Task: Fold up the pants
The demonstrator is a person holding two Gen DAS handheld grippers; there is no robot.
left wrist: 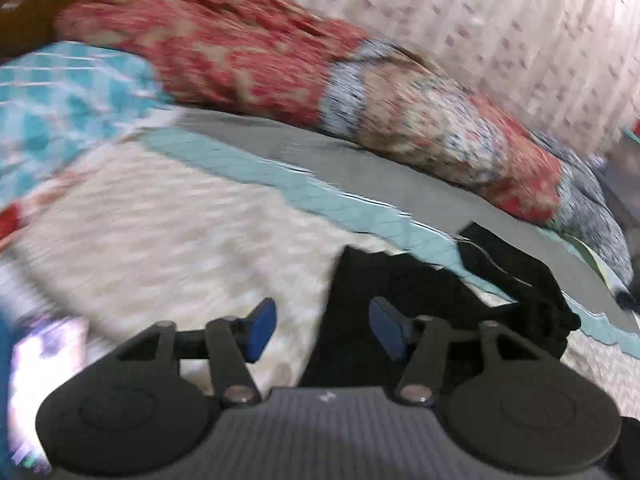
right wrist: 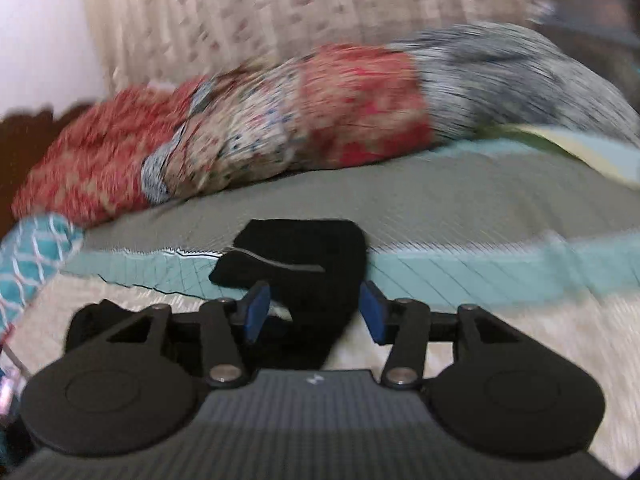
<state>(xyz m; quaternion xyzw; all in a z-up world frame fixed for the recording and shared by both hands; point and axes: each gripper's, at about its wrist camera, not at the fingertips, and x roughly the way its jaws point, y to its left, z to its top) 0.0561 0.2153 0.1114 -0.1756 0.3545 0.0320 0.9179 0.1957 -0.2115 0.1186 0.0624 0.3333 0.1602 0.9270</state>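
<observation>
Both claws are let go right now, jaws apart with nothing pinched between the blue pads. Left gripper (left wrist: pixel 323 330) hangs over the bedspread (left wrist: pixel 168 240) with the black pants (left wrist: pixel 432 304) lying flat under its right pad and running off to the right. Right gripper (right wrist: pixel 316 312) looks straight down at the same pants (right wrist: pixel 312 264); the cloth sits in the gap between its pads, but the pads aren't pressing on it as far as I can see.

The pants look bunched into a short dark bundle, lying across the teal border strip (right wrist: pixel 460 276) where the cream part of the cover meets the grey part (right wrist: pixel 400 200). Behind that is a long red and grey patterned quilt (right wrist: pixel 280 132), rolled up along the far side, a teal checked pillow (left wrist: pixel 60 100) at the left, and a pale curtain (right wrist: pixel 280 4) at the back. Pretty blurry overall.
</observation>
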